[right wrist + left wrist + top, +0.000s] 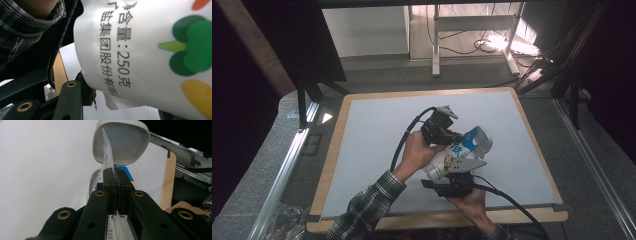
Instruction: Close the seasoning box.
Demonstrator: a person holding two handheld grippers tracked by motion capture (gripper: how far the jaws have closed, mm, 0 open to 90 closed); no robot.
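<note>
Pouch [460, 150] above table [372, 150], between both grippers.

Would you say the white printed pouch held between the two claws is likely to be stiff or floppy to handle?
Probably floppy: the pouch has a thin flat edge that the left claw pinches shut. Its body bulges smoothly by the right claw, so it likely sags if held at one end. The glossy film may be slippery.

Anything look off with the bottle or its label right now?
The bottle is off the table, tilted between both tongs. The left tongs are shut on a thin flap of its label, which stands away from the body as if being peeled. The right tongs grip the body. Nothing looks spilled.
</note>
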